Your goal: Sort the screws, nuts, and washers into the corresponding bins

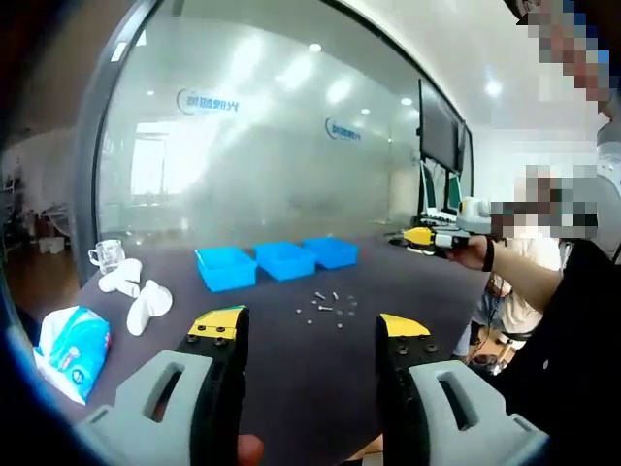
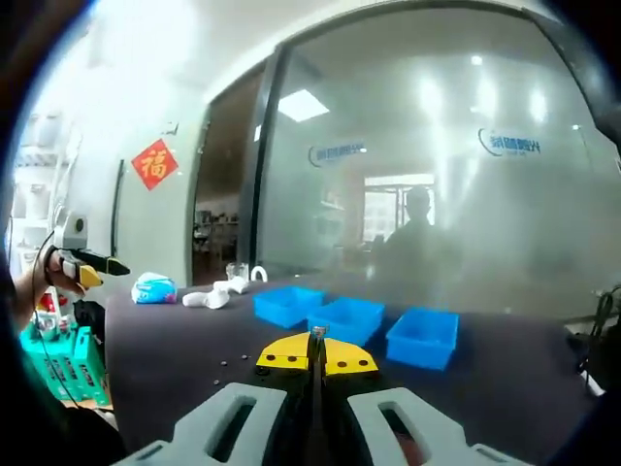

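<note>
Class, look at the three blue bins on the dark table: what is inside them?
In the left gripper view the three blue bins show only their near walls and rims; their floors are hidden, so the contents cannot be told. Small hardware lies loose on the table in front.

A dark bench (image 1: 291, 388) carries a clear glass mug (image 1: 107, 254) at its far left corner, with several white crumpled pieces (image 1: 146, 303) lying just beside it. Nearer along that edge sits a soft blue and white packet (image 1: 70, 348) (its print is too blurred to read). Behind the bench stands a frosted glass wall (image 1: 272, 165) bearing blue logos. In the right gripper view a red diamond-shaped paper sign (image 2: 155, 163) hangs on the white wall, and a green crate (image 2: 60, 374) stands beside the bench.
</note>
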The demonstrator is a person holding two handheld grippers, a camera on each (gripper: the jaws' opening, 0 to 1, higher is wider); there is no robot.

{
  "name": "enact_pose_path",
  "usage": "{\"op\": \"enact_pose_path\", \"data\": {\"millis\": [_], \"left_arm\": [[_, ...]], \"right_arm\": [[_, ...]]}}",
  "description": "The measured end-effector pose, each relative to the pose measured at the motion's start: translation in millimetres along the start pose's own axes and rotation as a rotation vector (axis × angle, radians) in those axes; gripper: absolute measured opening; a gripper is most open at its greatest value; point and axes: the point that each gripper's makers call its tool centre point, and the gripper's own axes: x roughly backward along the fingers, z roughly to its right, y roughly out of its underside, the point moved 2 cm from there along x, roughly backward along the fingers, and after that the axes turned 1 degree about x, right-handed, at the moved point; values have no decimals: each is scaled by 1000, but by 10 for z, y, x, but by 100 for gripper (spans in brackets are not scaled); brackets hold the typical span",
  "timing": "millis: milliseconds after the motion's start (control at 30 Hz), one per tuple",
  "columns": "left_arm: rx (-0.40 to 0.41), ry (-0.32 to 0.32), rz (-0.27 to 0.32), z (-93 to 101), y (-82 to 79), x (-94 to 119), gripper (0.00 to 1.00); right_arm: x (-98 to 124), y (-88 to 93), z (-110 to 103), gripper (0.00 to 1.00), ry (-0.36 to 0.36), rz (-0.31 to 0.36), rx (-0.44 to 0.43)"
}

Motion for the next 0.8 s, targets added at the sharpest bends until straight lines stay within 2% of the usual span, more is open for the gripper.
{"op": "enact_pose_path", "data": {"millis": [267, 533, 800], "left_arm": [[4, -10, -6, -46, 23, 16, 52], [11, -29, 6, -109, -4, 30, 52], [17, -45, 16, -143, -24, 52, 52]], "right_arm": [[-293, -123, 156, 0, -3, -12, 32], [-631, -218, 422, 0, 32, -24, 60], [-924, -162, 715, 0, 65, -61, 56]]}}
